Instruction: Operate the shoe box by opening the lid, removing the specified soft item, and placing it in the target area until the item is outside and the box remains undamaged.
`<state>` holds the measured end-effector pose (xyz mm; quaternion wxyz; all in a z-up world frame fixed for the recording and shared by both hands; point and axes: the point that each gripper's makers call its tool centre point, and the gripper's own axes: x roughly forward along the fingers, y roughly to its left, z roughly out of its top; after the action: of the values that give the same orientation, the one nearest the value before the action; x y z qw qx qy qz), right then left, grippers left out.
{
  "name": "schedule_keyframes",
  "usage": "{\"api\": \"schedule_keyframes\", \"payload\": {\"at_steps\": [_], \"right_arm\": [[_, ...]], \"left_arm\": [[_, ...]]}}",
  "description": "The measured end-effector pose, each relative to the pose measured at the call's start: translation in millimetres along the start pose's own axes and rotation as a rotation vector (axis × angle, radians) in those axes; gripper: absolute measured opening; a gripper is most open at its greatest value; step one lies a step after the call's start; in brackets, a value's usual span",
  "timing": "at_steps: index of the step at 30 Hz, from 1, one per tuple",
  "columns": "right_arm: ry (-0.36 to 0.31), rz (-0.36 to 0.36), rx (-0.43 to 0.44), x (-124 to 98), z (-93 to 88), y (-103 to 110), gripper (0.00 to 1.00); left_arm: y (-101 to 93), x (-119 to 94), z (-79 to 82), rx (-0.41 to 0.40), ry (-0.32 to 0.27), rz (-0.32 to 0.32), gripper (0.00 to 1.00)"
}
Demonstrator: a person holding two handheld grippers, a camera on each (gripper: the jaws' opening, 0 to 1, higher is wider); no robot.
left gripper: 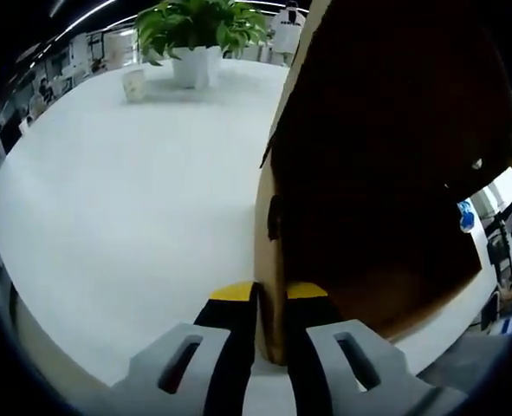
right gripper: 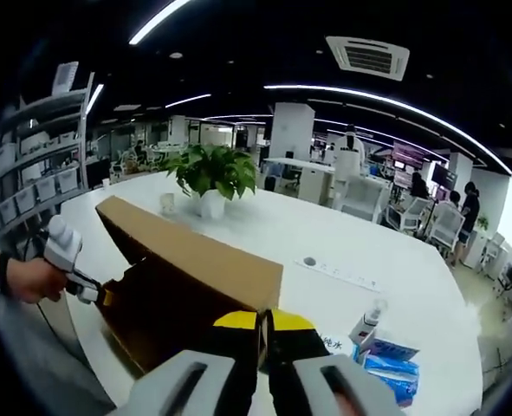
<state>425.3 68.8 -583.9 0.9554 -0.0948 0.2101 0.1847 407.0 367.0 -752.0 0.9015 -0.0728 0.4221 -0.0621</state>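
The brown cardboard shoe box (left gripper: 385,173) stands on the white table (left gripper: 108,217), looming at the right of the left gripper view. My left gripper (left gripper: 271,296) is shut on the box's thin cardboard edge, one yellow-tipped jaw on each side. In the right gripper view the box (right gripper: 186,286) lies just ahead, its lighter top slanting from far left to centre. There the left gripper (right gripper: 95,293), held by a hand (right gripper: 26,279), pinches the box's left corner. My right gripper (right gripper: 263,322) has its jaws together right against the box's near side. No soft item shows.
A potted plant (right gripper: 212,178) and a small white cup (right gripper: 166,204) stand on the far side of the table (right gripper: 368,251). A small bottle (right gripper: 366,325) and blue packets (right gripper: 390,360) lie to the right of the box. Office desks, chairs and people are behind.
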Motion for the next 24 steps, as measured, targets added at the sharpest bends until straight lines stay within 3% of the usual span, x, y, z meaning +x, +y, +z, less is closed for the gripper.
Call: {"api": "schedule_keyframes", "payload": {"at_steps": [9,24], "right_arm": [[0.004,0.006,-0.003,-7,-12.8,6,0.0],[0.041,0.012,-0.01,-13,-43.1,18,0.0]], "left_arm": [[-3.8,0,-0.8,0.017,0.005,-0.08,0.14],[-6.8,1,-1.5,0.031,0.003,-0.133,0.19]]}}
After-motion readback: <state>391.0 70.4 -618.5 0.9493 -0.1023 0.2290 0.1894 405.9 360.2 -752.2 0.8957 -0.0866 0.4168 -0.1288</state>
